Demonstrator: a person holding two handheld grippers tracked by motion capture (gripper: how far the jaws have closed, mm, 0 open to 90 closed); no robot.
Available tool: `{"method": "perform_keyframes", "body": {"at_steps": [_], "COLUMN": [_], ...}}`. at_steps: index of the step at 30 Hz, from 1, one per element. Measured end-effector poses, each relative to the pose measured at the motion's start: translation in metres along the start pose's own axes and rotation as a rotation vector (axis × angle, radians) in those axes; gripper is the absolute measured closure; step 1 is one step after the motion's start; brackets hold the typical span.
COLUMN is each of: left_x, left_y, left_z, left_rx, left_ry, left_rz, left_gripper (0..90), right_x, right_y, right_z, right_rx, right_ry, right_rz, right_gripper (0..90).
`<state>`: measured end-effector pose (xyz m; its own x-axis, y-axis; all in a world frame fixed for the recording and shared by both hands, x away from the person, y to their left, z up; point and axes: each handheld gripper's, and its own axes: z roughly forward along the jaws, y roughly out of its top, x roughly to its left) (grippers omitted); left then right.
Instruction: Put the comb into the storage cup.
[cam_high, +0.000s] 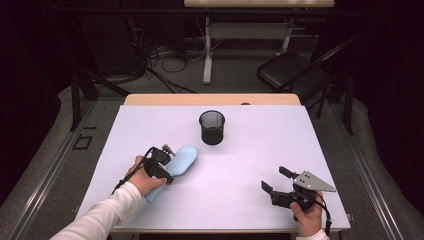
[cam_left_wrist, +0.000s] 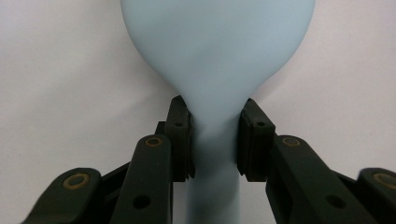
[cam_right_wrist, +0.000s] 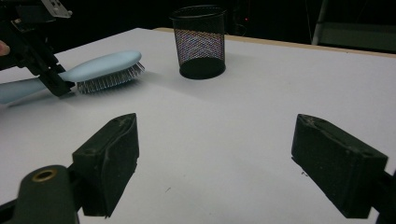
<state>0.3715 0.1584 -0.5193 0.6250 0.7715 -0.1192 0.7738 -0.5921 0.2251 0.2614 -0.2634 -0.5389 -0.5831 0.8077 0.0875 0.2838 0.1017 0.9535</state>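
The left tool (cam_left_wrist: 215, 140) is clamped on the brush (cam_high: 181, 160) at the narrow neck where the handle widens into the head; both pads press the pale blue plastic squarely, one on each side. The brush lies at the near left of the desk (cam_high: 260, 145), bristles down, head pointing toward the mesh cup (cam_high: 212, 127), which stands upright near the far middle, a little apart from the brush head. The right tool (cam_high: 274, 181) rests low at the near right with its jaws spread and nothing between them.

The step in hand looks to be lifting the brush to drop it into the cup. The grip at the neck is a good one: close to the heavy head, so the brush should not swing much. To do it well, lift straight up first so the bristles clear the desk, then tip the brush upright and lower its handle into the cup. The head may be too wide for the mouth, though that is hard to judge from here. The cup is light and could tip if the rim is knocked; the free right tool could steady it.
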Motion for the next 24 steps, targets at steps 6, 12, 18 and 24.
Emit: {"method": "perform_keyframes", "body": {"at_steps": [6, 12, 18, 24], "left_x": [0.001, 0.000, -0.002, -0.004], "left_y": [-0.001, 0.000, 0.000, 0.002], "left_z": [-0.006, -0.012, -0.018, -0.025], "left_rx": [-0.027, -0.056, -0.095, -0.146], "left_ry": [-0.012, -0.017, -0.023, -0.026], "left_rz": [-0.005, -0.006, -0.007, 0.000], "left_gripper": [70.1, 70.1, 70.1, 70.1], "right_x": [0.000, 0.000, 0.000, 0.000], "right_y": [0.000, 0.000, 0.000, 0.000], "right_z": [0.000, 0.000, 0.000, 0.000], "right_rx": [-0.001, 0.002, 0.000, 0.005], "right_ry": [-0.001, -0.001, -0.001, 0.001], "right_rz": [0.000, -0.003, -0.003, 0.001], "right_gripper": [14.6, 14.6, 14.6, 14.6]}}
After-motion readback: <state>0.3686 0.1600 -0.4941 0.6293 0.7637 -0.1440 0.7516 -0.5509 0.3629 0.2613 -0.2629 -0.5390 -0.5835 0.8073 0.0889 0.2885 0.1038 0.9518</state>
